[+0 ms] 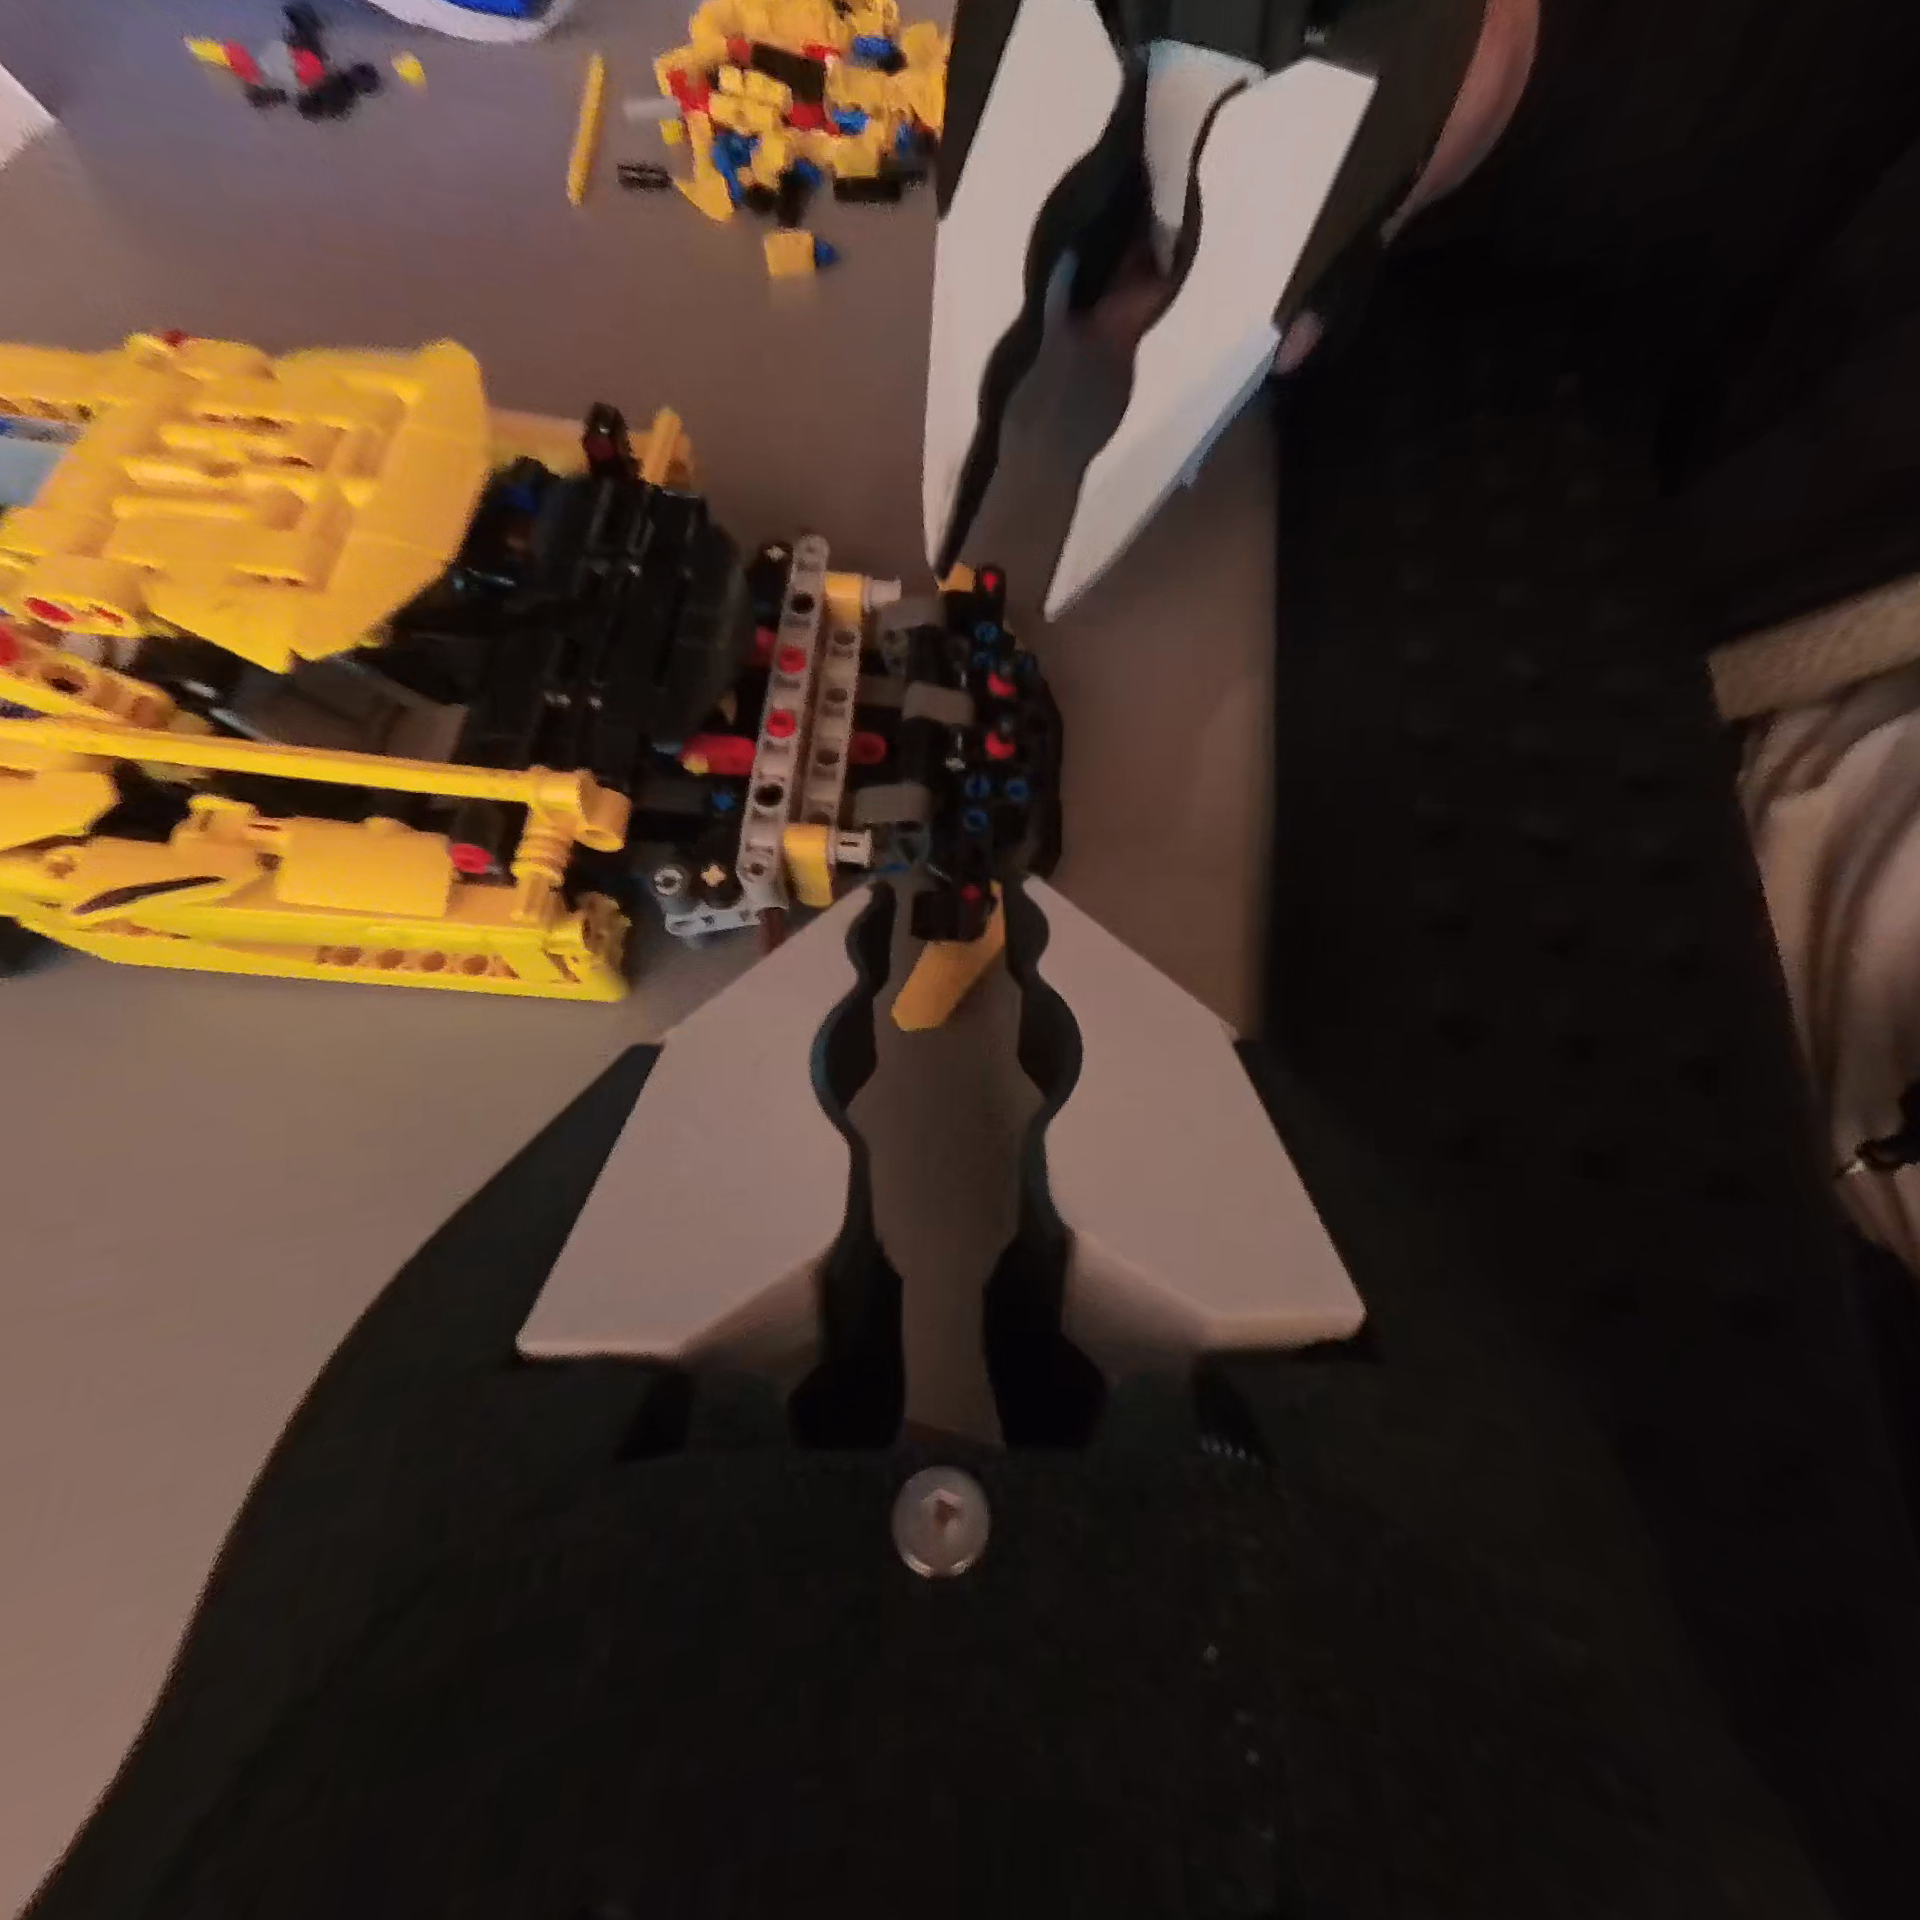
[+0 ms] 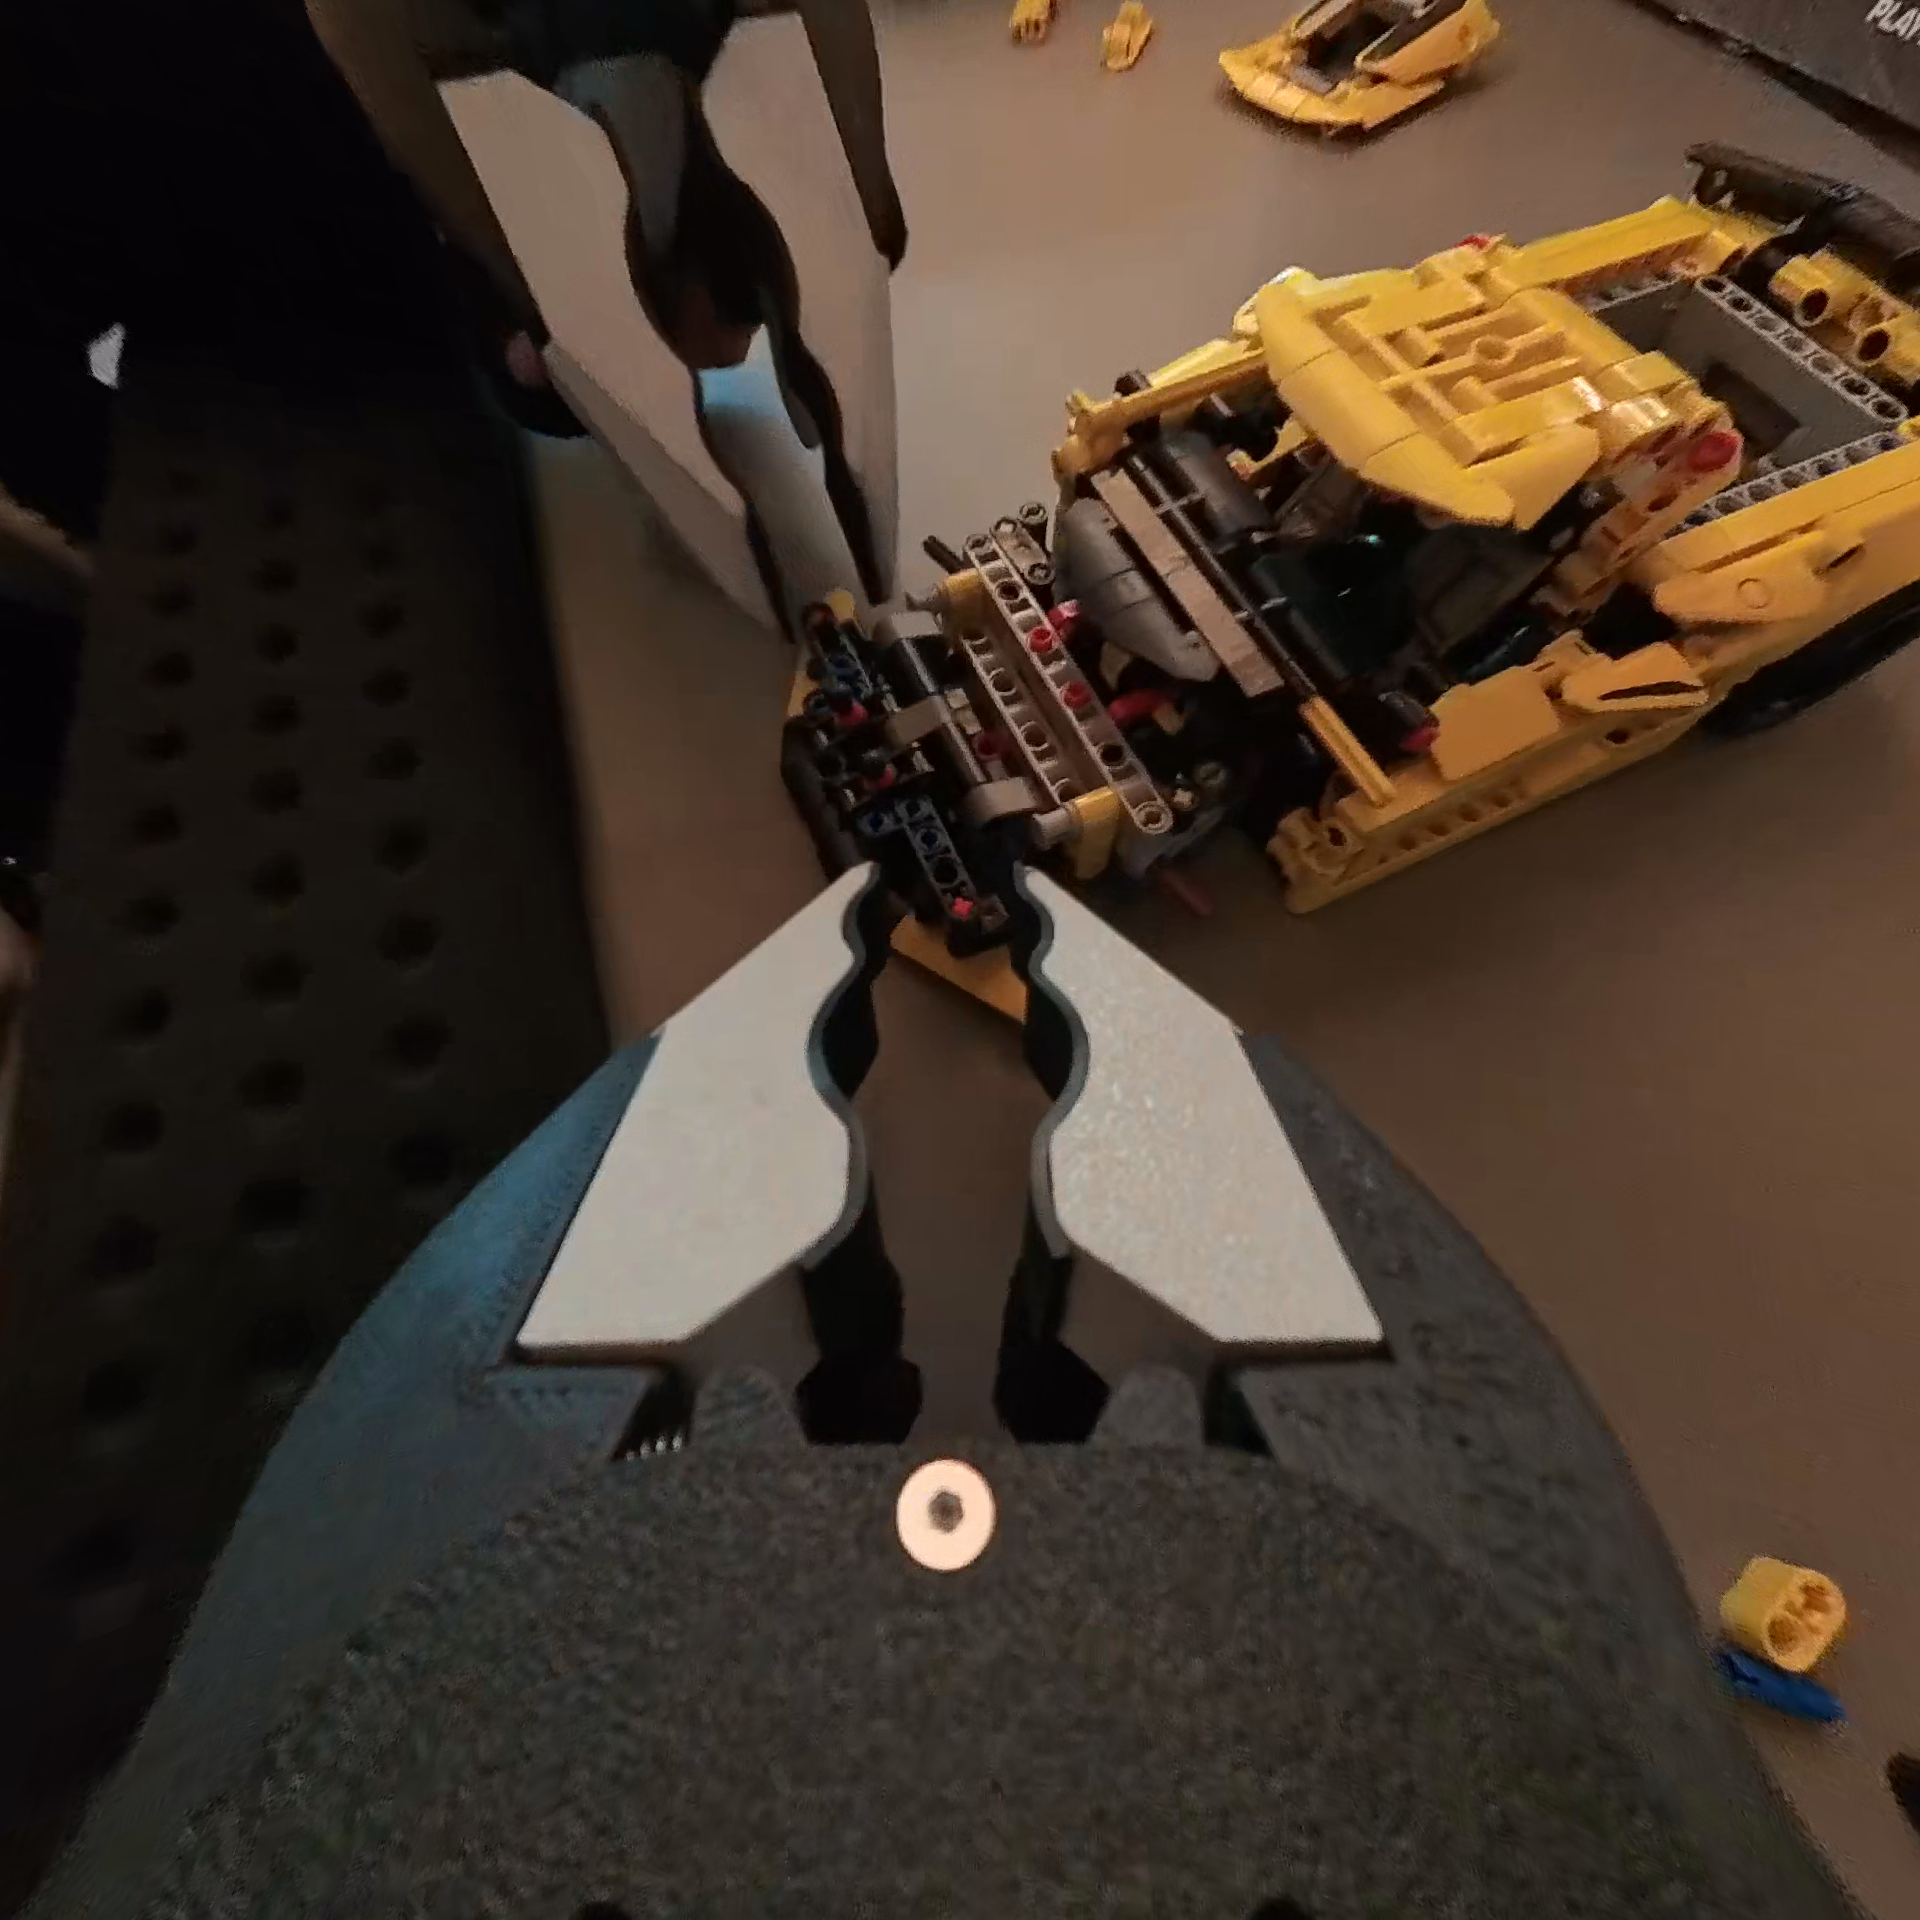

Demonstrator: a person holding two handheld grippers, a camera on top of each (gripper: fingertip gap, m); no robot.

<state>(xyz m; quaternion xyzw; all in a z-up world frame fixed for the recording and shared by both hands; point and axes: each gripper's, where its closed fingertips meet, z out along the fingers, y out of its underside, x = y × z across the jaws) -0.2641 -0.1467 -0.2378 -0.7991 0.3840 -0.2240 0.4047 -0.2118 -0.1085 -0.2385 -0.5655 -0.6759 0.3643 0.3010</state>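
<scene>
A yellow brick-built car (image 1: 260, 499) lies on a grey table, also in the right wrist view (image 2: 1455, 395). Its exposed front end is a black and grey beam assembly (image 1: 966, 727) with red and blue pins, seen too in the right wrist view (image 2: 883, 748). My left gripper (image 1: 953, 894) is closed on one end of that assembly, at a black piece with a yellow panel. My right gripper (image 2: 948, 878) is closed on the black beams at the opposite end. Each gripper shows in the other's view, the right one (image 1: 992, 587) and the left one (image 2: 836, 613).
A pile of loose yellow, black and blue bricks (image 1: 800, 94) and a long yellow beam (image 1: 587, 125) lie far back. A small yellow sub-build (image 2: 1361, 57) sits at the far side. A yellow connector (image 2: 1782, 1621) and blue pin (image 2: 1777, 1704) lie near right. A dark perforated surface (image 2: 260, 831) borders the table. My right fingertips sit around 7 centimetres from my left ones. My right gripper is the nearer one to the yellow connector (image 2: 1782, 1621): about 15 centimetres, against 25 centimetres. My left wrist view (image 1: 795, 248) looks at it from another angle.
</scene>
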